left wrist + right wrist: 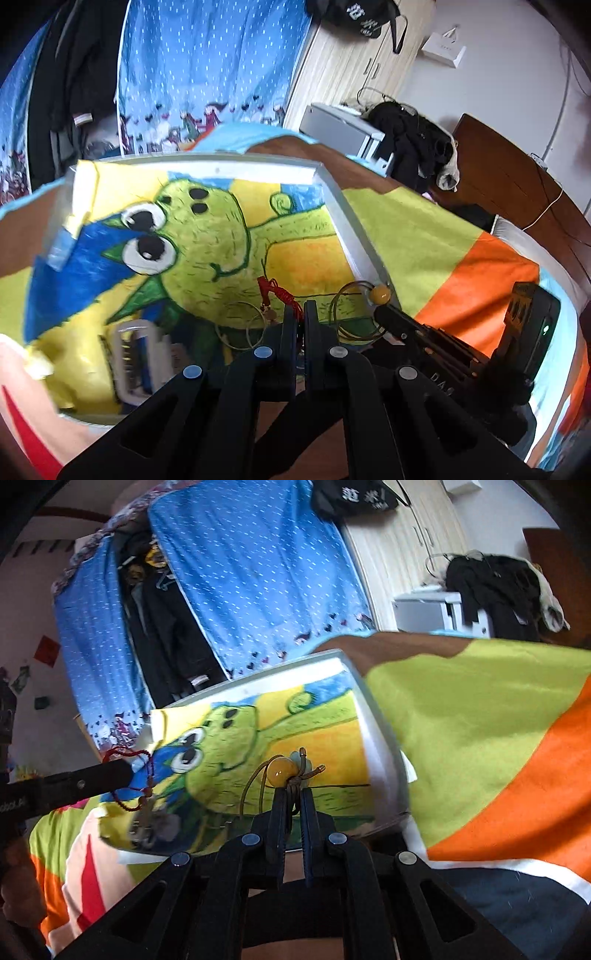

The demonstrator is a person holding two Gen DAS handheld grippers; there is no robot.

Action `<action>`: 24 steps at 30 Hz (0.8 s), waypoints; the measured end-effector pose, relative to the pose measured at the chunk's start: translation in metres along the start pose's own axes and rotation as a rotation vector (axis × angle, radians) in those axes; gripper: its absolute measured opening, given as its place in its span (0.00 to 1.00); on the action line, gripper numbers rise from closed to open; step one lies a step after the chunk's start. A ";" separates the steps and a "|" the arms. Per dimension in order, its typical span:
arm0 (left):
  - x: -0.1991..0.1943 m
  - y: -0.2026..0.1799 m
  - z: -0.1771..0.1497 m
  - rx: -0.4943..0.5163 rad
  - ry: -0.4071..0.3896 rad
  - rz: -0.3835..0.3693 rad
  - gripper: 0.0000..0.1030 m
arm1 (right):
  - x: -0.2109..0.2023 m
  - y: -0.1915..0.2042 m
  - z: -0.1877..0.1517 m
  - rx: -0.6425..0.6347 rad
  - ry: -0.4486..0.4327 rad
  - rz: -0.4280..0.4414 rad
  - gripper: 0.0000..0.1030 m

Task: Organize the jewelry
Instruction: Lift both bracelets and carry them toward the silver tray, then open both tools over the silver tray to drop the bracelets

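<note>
Gripping my red bead string (272, 291) in left jaws, amber bead cord (282, 770) in right, tray rim (354, 240) at two o'clock.

Two grippers: the left gripper (300, 314) and the right gripper (291, 801), each with two fingers. Two cord pieces of jewelry: one red bead string (142, 775) and one brown cord (258, 782). One amber bead (279, 770) sits on the brown cord, with one pale flower charm (301, 762) beside it. One white-framed tray (332, 184) carries one green cartoon dinosaur picture (207, 236). One small plastic basket (135, 360) is in it. One striped blanket (480, 720) lies beneath. Two blue dotted curtains (258, 572) hang behind. One black cap (360, 16) hangs above.
</note>
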State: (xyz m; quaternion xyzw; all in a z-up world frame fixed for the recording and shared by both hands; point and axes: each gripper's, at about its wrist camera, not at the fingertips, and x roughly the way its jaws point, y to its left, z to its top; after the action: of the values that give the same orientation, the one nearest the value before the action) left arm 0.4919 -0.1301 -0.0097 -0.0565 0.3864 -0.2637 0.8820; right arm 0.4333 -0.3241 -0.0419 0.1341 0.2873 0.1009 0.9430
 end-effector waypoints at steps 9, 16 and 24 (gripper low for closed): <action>0.027 0.009 -0.015 -0.006 0.076 0.061 0.02 | 0.009 -0.023 -0.002 0.081 0.046 -0.004 0.09; 0.027 0.009 -0.018 0.017 0.114 0.185 0.20 | 0.010 -0.018 -0.004 0.043 0.066 -0.043 0.10; 0.005 0.003 -0.021 0.002 0.065 0.263 0.55 | 0.002 -0.020 -0.001 0.035 0.054 -0.071 0.25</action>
State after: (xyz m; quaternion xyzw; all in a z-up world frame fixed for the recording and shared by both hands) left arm 0.4816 -0.1277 -0.0283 0.0040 0.4187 -0.1480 0.8960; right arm 0.4369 -0.3420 -0.0497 0.1373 0.3188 0.0661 0.9355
